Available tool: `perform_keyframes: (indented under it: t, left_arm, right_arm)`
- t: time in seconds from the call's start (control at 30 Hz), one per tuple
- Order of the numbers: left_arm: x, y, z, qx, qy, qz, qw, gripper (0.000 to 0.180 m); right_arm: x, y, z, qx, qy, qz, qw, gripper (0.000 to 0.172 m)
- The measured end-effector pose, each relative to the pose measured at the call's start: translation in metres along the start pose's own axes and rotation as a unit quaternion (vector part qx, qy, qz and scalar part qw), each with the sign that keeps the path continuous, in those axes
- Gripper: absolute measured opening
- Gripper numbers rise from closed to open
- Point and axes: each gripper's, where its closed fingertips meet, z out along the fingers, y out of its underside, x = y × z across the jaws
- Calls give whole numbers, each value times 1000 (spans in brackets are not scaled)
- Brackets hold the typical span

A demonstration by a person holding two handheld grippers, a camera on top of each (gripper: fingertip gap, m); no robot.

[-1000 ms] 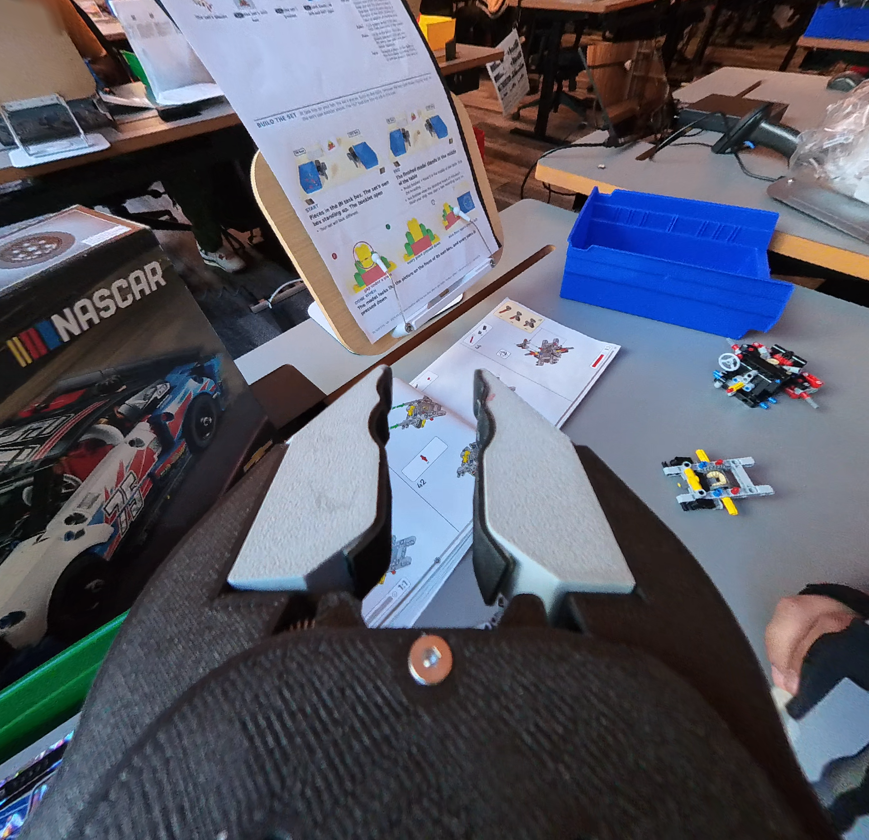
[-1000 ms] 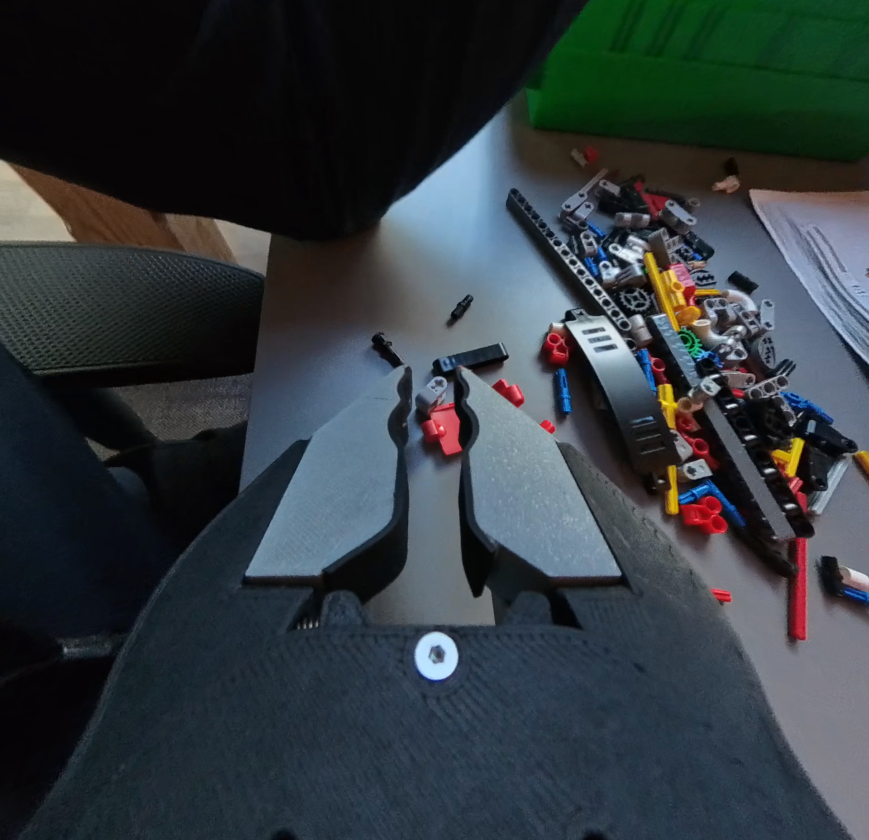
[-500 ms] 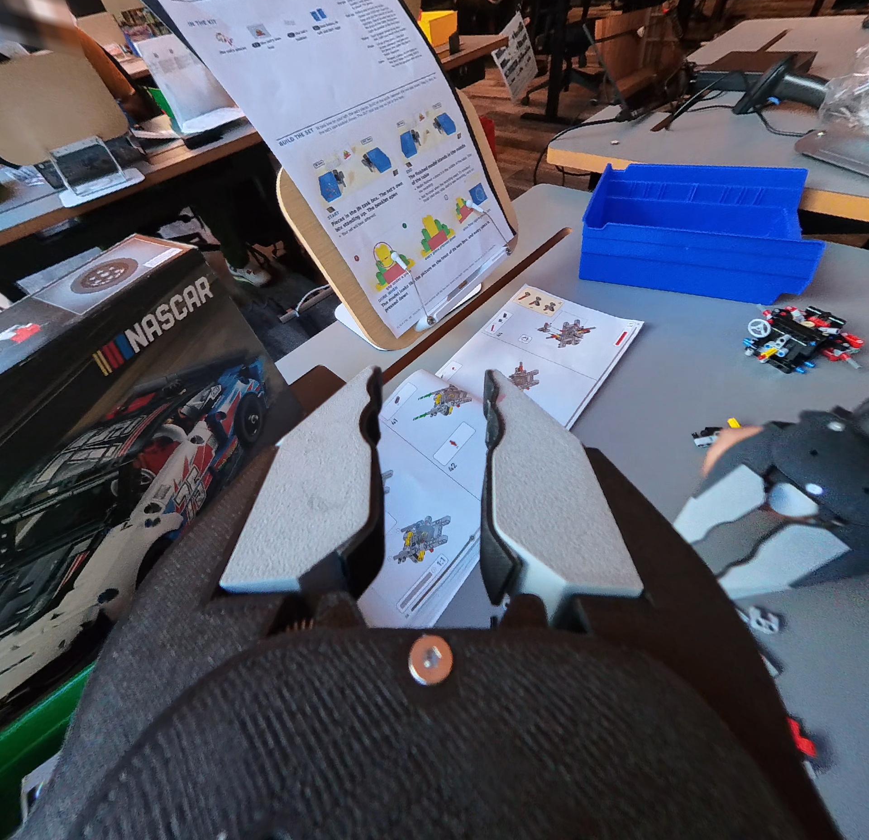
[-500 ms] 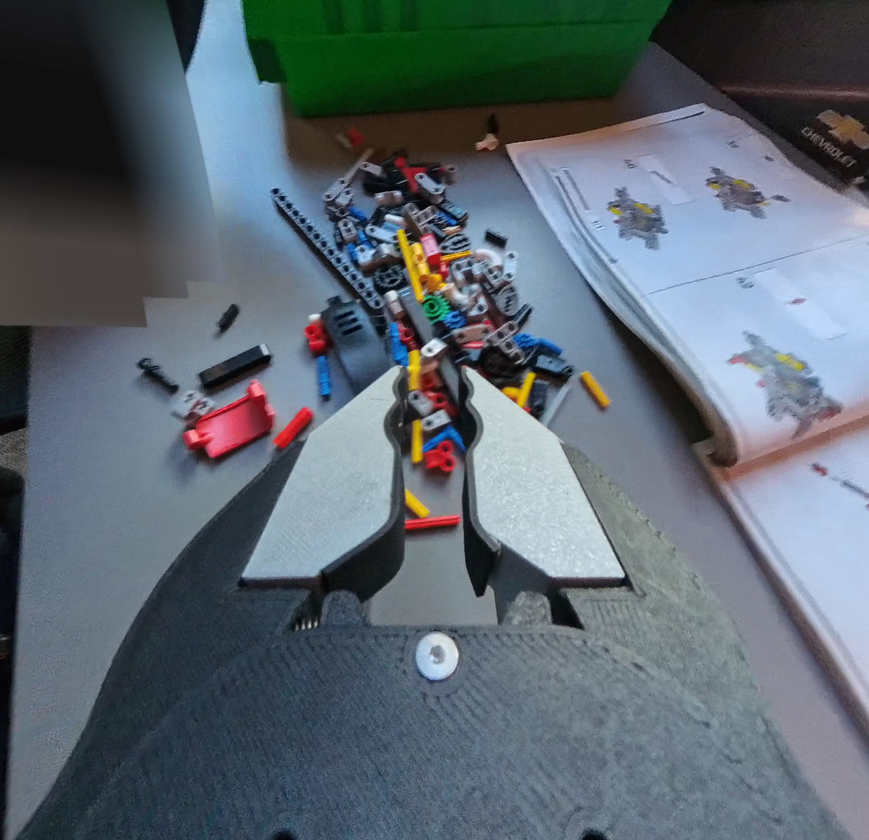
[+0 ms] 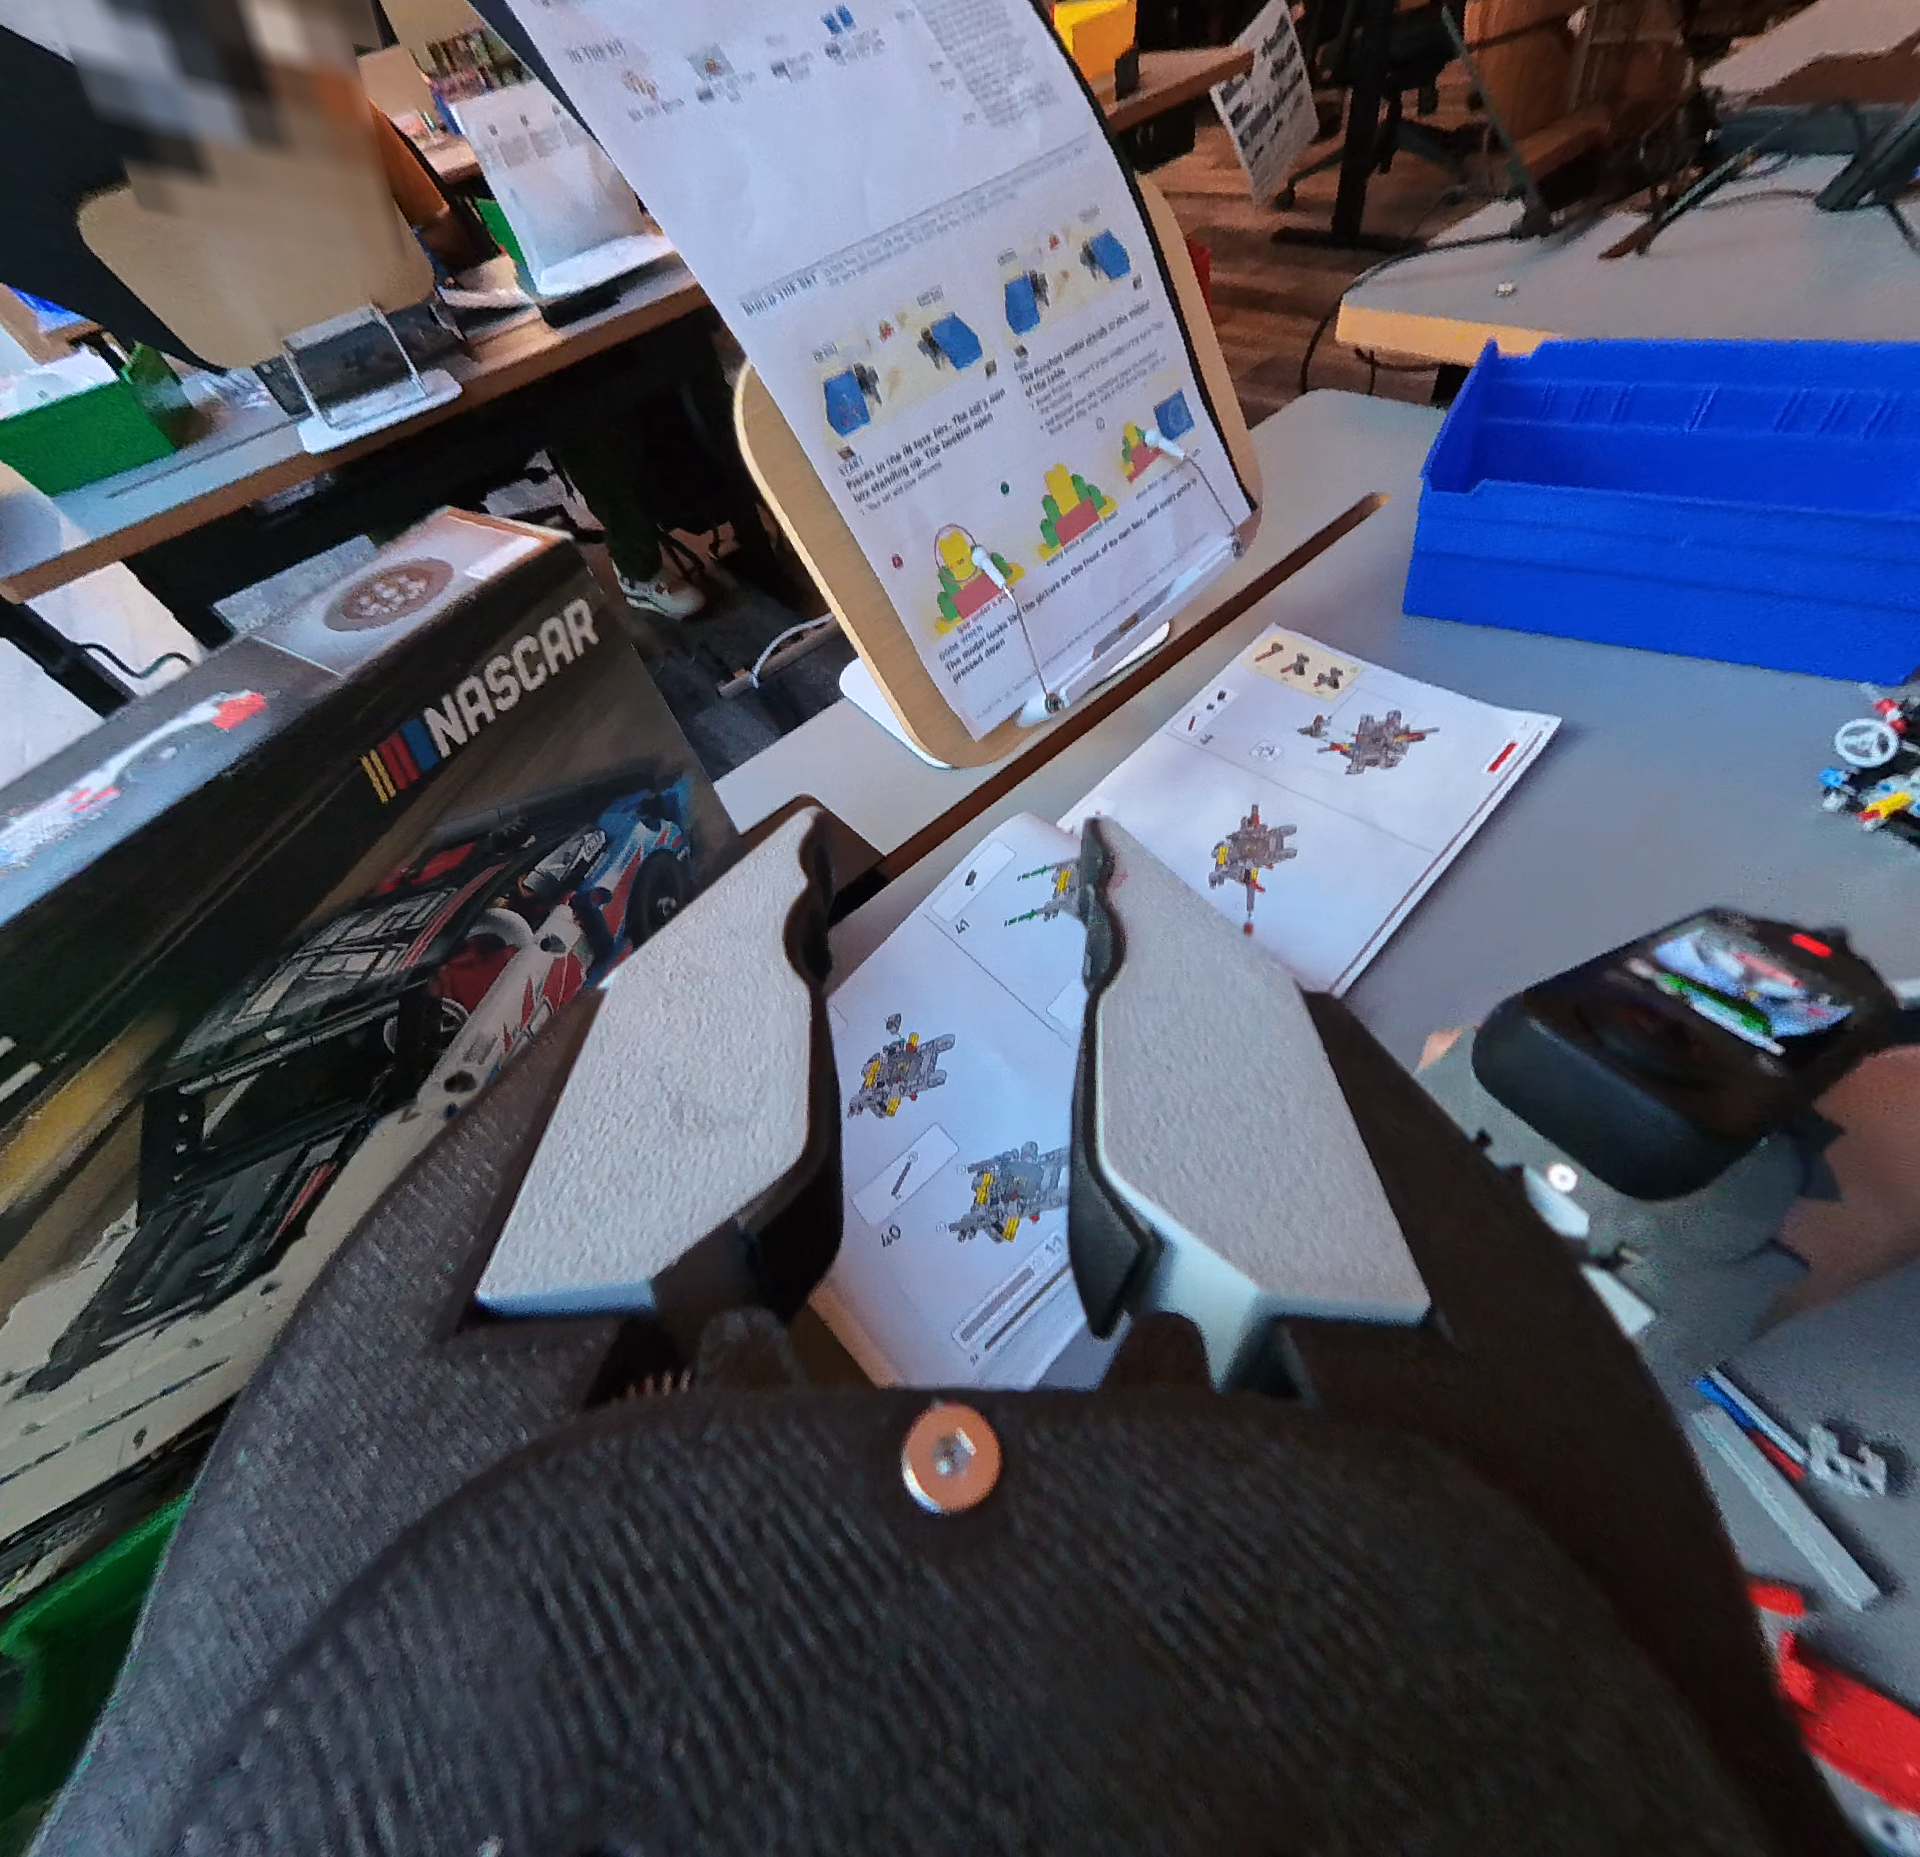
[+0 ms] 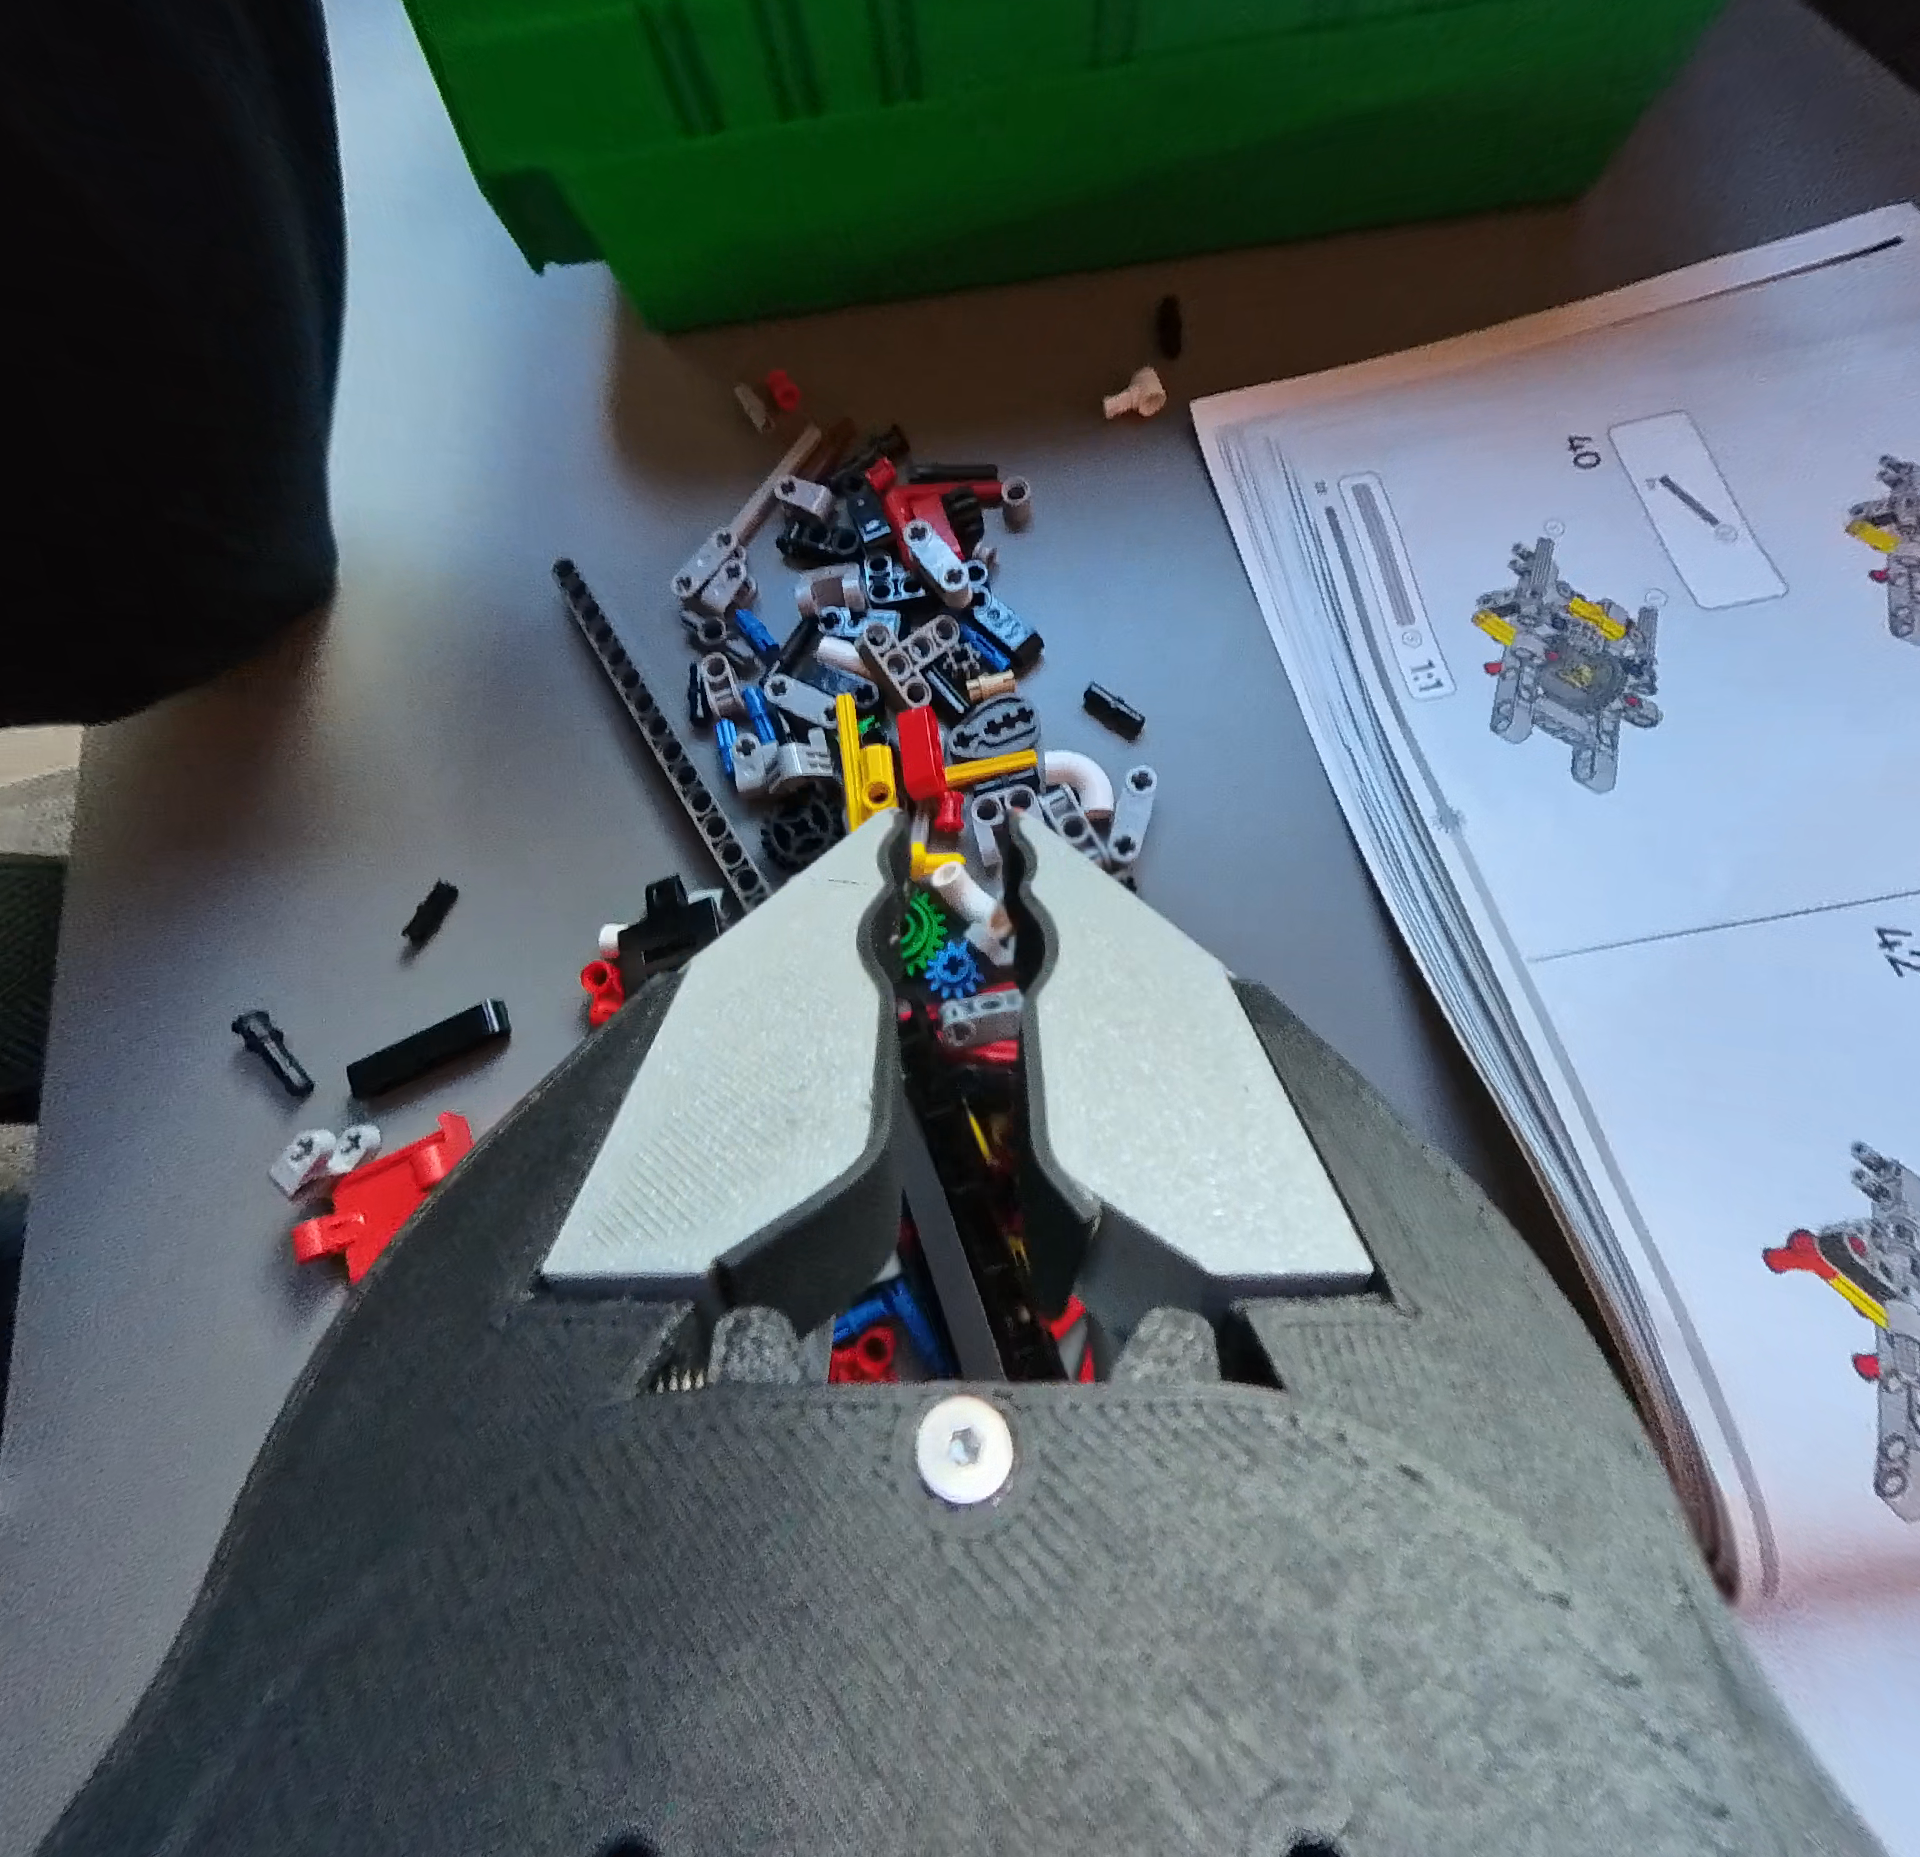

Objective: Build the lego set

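Since a second ago the right claw (image 6: 961,836) has been swung from the loose red pieces at the worktop's near side to a place over the heap of small building pieces (image 6: 883,654), and the left claw (image 5: 951,851) has been widened and carried toward the open instruction booklet (image 5: 1309,799).

The right claw is held narrowly parted and nothing is seen pressed between its fingers (image 6: 831,903); a green gear, a blue gear and a pale tube appear through the gap, though whether they are touched cannot be settled from this blurred view. The left claw is spread wide and empty above the booklet's pages.

No goal is stated. As far as can be judged, two small part-built assemblies exist, one seen at the right edge (image 5: 1870,784), while most pieces remain unsorted in the heap.

Room around the heap is bounded by the green bin (image 6: 1039,145) behind, the booklet's edge on the right, and a long black beam (image 6: 665,737) on the left. Bare worktop (image 6: 436,560) is left toward the left. Beside the left claw stand a printed box (image 5: 312,872) and a blue bin (image 5: 1662,519).
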Motion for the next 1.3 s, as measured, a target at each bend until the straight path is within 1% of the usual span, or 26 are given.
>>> perform_keyframes:
  t: [0.1, 0.23, 0.3, 0.43, 0.6, 0.7, 0.87, 1.0, 1.1, 1.23, 1.3]
  left_arm:
    - [1, -8, -5, 20, 1, -4, 1000, 47]
    - [-3, -7, -8, 14, -11, 4, 1000, 48]
    - [-9, -6, -11, 15, -20, 0, 1000, 48]
    - [-16, -7, -19, 24, -27, -11, 999, 48]
    - [-18, -14, -29, 42, -33, -11, 999, 46]
    - [-17, -16, -31, 48, -30, -9, 998, 45]
    - [-25, -14, -35, 46, -50, -9, 998, 46]
    - [-24, -16, -36, 51, -46, -10, 998, 46]
    - [-23, -17, -37, 54, -46, -8, 997, 46]
    - [-24, -16, -36, 52, -45, -10, 998, 47]
    - [-24, -16, -36, 52, -45, -11, 998, 47]
  right_arm:
    - [1, -2, 2, 11, 4, 6, 1000, 14]
    - [-13, 4, 1, 12, -22, 25, 999, 14]
    - [-20, 6, 0, 15, -21, 22, 999, 14]
    - [-25, 13, -1, -2, -8, 14, 1000, 13]
    - [-36, 15, -5, -1, -16, 12, 1000, 4]
    - [-41, 15, 0, -11, -17, 7, 1000, 5]
    - [-53, 9, 19, -31, -22, -16, 999, 8]
    - [-54, 10, 30, -54, -15, -48, 997, 9]
    - [-58, 9, 34, -60, -27, -73, 995, 11]
    - [-41, 14, 37, -86, 13, -96, 992, 12]
    - [-30, 16, 35, -88, 33, -90, 992, 10]
